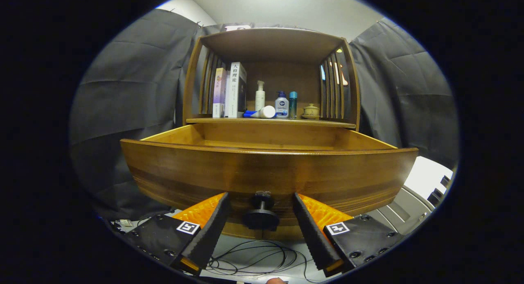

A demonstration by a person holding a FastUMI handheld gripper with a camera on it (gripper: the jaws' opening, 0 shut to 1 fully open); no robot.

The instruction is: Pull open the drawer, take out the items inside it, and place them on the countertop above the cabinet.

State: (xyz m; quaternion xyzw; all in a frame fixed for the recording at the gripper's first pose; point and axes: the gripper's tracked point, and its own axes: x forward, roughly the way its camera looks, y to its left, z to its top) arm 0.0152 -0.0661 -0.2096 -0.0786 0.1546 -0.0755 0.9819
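The hand-held gripper (260, 202) stands spread wide, one finger to each side of the round black drawer knob (260, 215), with a clear gap on both sides, so neither finger touches it. The knob sits between the fingertips, on the front panel of the brown wooden drawer (268, 171), which is pulled out toward the gripper. The panel's top edge runs just above and ahead of the fingers; from this low angle only the inner side and back walls show, and I cannot tell what lies on its floor.

Beyond the drawer, the wooden cabinet's countertop ledge (270, 122) runs across, under a slatted-sided wooden hutch (272, 44). On the ledge, left to right, stand upright books (231, 91), a white pump bottle (260, 96), a white tube lying on its side (262, 112), a white and blue bottle (281, 105), a teal bottle (293, 104) and a small lidded ceramic cup (311, 111). Bare ledge shows in front of this row.

Below the fingers, loose black cables (254, 257) coil on a pale surface.
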